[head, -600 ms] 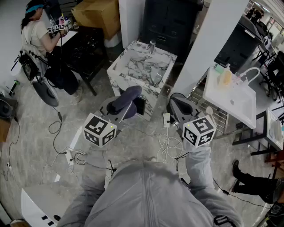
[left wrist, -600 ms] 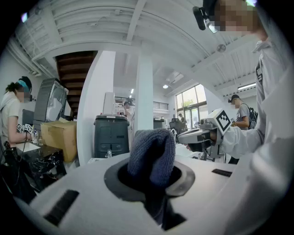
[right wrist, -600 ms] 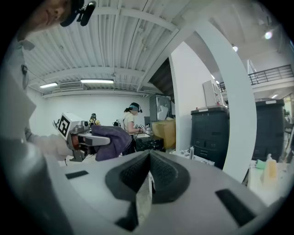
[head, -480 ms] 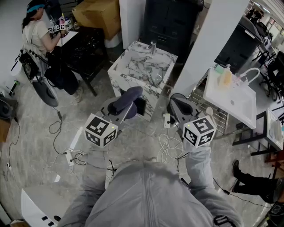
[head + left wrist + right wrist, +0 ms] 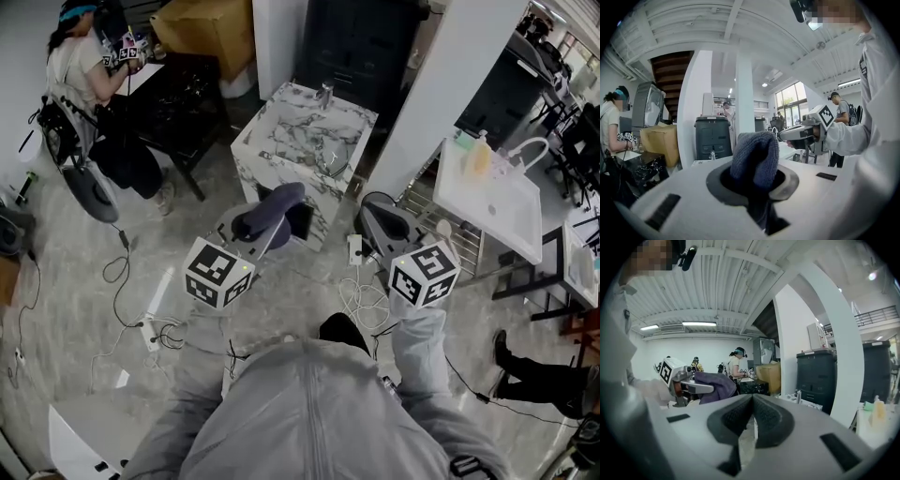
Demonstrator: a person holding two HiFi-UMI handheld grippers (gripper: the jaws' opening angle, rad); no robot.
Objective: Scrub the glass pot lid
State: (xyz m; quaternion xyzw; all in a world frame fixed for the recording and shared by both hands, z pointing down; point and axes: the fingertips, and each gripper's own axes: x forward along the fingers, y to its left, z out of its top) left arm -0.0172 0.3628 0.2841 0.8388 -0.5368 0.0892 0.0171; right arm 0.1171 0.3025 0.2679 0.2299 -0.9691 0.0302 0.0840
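Approach: edged nearer surface (image 5: 281,141) than a moment ago | left tongs (image 5: 754,174) clamped on cloth (image 5: 753,157) | right tongs (image 5: 752,420) closed, empty | lid (image 5: 330,161) apparently on surface, well ahead; scrub not begun

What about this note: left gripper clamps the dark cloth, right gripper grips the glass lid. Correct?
Not quite. The left gripper does clamp the dark cloth, but the right gripper is shut on nothing, per the right gripper view.
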